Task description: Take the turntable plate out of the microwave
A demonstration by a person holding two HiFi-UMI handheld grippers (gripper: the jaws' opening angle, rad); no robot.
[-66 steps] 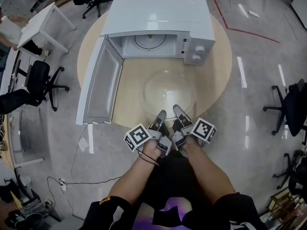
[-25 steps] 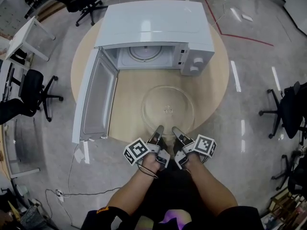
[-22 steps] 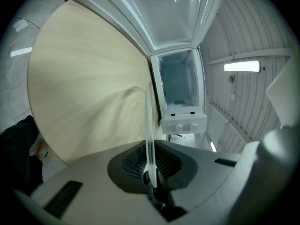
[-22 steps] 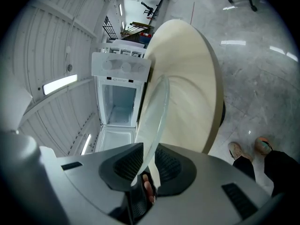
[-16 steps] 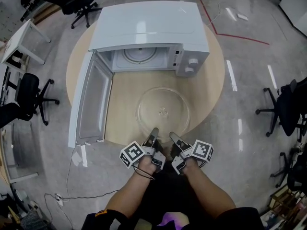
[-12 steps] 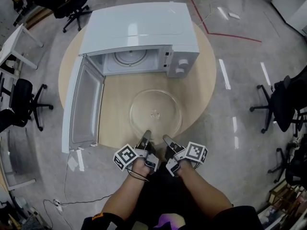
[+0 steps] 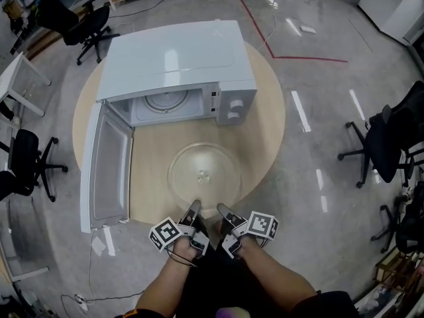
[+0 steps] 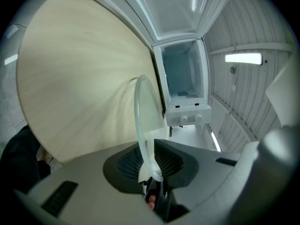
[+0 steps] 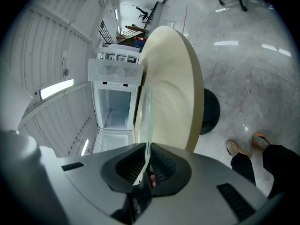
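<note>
from overhead, the glass plate point(image 7: 202, 175) is out of the microwave point(image 7: 175, 58) and looks to be resting flat on the round wooden table point(image 7: 265, 131), in front of the open oven and close to the table's near edge. the microwave door point(image 7: 106, 164) hangs wide open to the left. the left gripper point(image 7: 193, 208) and right gripper point(image 7: 222, 211) sit side by side at the plate's near rim.

in the left gripper view, the plate's rim point(image 8: 140, 121) runs between the jaws, but they have just been opening. there is a gap on one side, so the pads are no longer pinching the glass.

in the right gripper view, the jaws are drawn in close on the thin edge of the plate point(image 9: 146, 107), and it looks clamped there. the table point(image 9: 178, 78) lies right behind it.

my worry is that the plate is now gripped on one side only. if the right gripper lifts or pulls back before letting go, the slick glass could pivot, slide toward the table's near edge and drop to the hard floor. a twist of that wrist could also chip the rim. the loosened left jaws could catch the rim as they back away and drag the plate along.
</note>
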